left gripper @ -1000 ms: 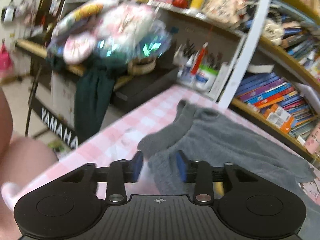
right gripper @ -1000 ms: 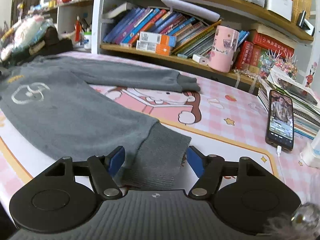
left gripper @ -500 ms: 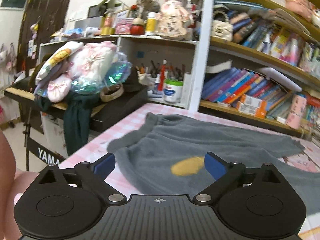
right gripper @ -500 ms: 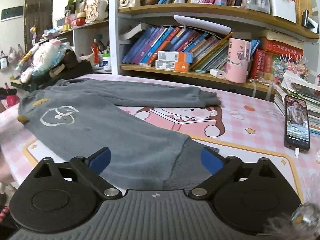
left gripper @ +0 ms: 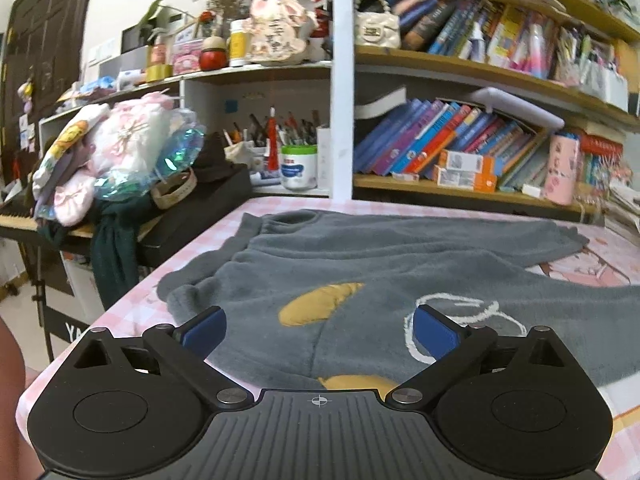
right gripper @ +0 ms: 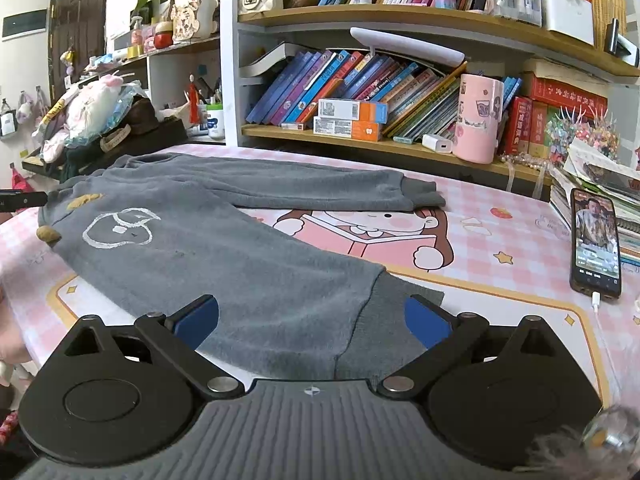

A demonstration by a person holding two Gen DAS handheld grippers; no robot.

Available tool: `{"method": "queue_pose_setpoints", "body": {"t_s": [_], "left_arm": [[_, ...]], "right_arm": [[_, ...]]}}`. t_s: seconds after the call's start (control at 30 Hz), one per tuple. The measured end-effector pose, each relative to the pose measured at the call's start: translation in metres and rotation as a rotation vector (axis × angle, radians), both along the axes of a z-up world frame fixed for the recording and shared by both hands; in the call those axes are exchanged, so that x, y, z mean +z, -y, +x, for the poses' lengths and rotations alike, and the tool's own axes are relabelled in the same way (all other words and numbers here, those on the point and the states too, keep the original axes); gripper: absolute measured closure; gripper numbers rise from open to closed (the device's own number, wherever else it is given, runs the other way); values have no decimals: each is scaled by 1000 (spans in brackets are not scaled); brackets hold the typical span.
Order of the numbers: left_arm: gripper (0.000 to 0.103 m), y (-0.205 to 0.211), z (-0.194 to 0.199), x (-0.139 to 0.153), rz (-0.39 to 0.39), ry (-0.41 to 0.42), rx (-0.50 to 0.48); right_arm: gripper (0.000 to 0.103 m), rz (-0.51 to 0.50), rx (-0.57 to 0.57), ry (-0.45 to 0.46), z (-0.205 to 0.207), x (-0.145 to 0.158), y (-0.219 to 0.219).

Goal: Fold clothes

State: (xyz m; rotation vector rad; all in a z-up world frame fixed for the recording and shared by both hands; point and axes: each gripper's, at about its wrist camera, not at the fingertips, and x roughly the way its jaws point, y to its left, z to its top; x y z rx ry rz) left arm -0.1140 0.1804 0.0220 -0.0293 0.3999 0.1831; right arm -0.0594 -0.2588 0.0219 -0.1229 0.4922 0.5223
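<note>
A grey fleece sweater (left gripper: 400, 264) lies spread flat on the pink checked table, with yellow patches and a white outline drawing on its chest. My left gripper (left gripper: 318, 330) is open and empty, just above the chest area near the collar end. In the right wrist view the sweater (right gripper: 224, 256) stretches away to the left, one sleeve (right gripper: 320, 190) laid straight along the back. My right gripper (right gripper: 312, 320) is open and empty, over the ribbed hem (right gripper: 392, 316) at the near edge.
A phone (right gripper: 595, 246) on a charging cable lies at the right of the table beside stacked magazines (right gripper: 600, 184). Bookshelves (right gripper: 360, 92) and a pink cup (right gripper: 478, 118) line the back. A keyboard piled with toys (left gripper: 116, 160) stands past the table's left edge.
Both grippers have opened wide and pulled back from the sweater. The left one let go of the cuff end and swung to face the chest; the right one rose above the hem.
</note>
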Motion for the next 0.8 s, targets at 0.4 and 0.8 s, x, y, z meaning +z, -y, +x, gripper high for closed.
{"method": "queue_pose_setpoints", "body": {"t_s": [0.4,0.8], "left_arm": [[1,18,8,-10,6,-25,-55],[1,35,30,-6,41,-38,-128]], "right_arm": [[2,-10,23,-25,4,-11,-8],[2,-33,84,1,17,-5,-23]]}}
